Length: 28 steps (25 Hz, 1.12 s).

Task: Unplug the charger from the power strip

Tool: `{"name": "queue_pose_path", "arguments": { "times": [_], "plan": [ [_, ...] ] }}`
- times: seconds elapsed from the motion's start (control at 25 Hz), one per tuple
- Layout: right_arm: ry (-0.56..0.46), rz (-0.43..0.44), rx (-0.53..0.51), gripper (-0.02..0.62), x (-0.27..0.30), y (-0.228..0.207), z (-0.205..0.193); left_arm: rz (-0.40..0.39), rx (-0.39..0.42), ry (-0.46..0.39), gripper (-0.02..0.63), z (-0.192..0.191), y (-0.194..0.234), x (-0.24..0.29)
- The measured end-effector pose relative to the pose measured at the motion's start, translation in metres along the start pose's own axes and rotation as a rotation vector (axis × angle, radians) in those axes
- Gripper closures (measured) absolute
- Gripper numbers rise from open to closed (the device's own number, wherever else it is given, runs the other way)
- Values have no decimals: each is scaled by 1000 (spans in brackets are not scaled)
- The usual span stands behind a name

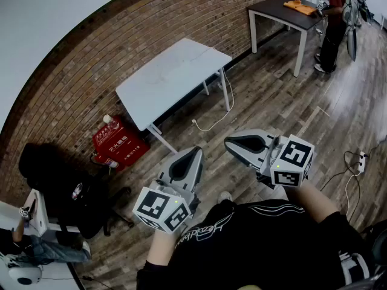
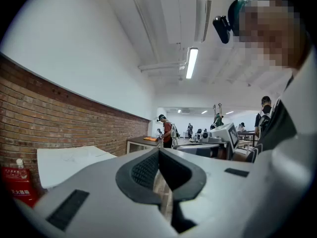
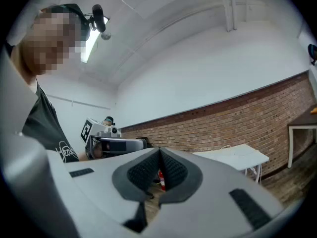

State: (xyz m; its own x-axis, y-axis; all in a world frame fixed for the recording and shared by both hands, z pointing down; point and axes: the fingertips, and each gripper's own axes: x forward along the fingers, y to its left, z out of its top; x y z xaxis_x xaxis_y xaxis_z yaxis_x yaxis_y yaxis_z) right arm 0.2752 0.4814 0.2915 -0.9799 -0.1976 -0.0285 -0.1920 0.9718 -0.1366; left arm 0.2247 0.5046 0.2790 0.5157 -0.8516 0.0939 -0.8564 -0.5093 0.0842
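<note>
Task not begun. Left gripper [image 1: 196,151] and right gripper [image 1: 229,142] are level, fingers pressed together on nothing. What looks like a white power strip [image 1: 361,160] lies on the floor [image 1: 272,89], well apart to the right; the charger is too small to tell.

Red brick wall [image 1: 78,83] is running along the left & far side, w/ plain white wall [image 1: 36,17] sitting above it. Wood plank floor [image 1: 272,95] is spreading across the rm. A white table [image 1: 172,77] is standing by the bricks; a dark table [image 1: 275,11] is standing far right. A red box [image 1: 119,142] is sitting near left by the wall. A long ceiling light [image 2: 190,62] is glowing overhead, next to an AC unit [image 2: 185,19].
</note>
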Motion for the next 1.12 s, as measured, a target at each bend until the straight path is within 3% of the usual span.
{"name": "queue_pose_path", "arguments": {
  "times": [0.56, 1.12],
  "plan": [
    [-16, -25, 33, 598, -8, -6, 1, -5, 20, 14, 603, 3, -11, 4],
    [48, -25, 107, 598, 48, -70, -37, 31, -54, 35, 603, -25, 71, 42]
  ]
}}
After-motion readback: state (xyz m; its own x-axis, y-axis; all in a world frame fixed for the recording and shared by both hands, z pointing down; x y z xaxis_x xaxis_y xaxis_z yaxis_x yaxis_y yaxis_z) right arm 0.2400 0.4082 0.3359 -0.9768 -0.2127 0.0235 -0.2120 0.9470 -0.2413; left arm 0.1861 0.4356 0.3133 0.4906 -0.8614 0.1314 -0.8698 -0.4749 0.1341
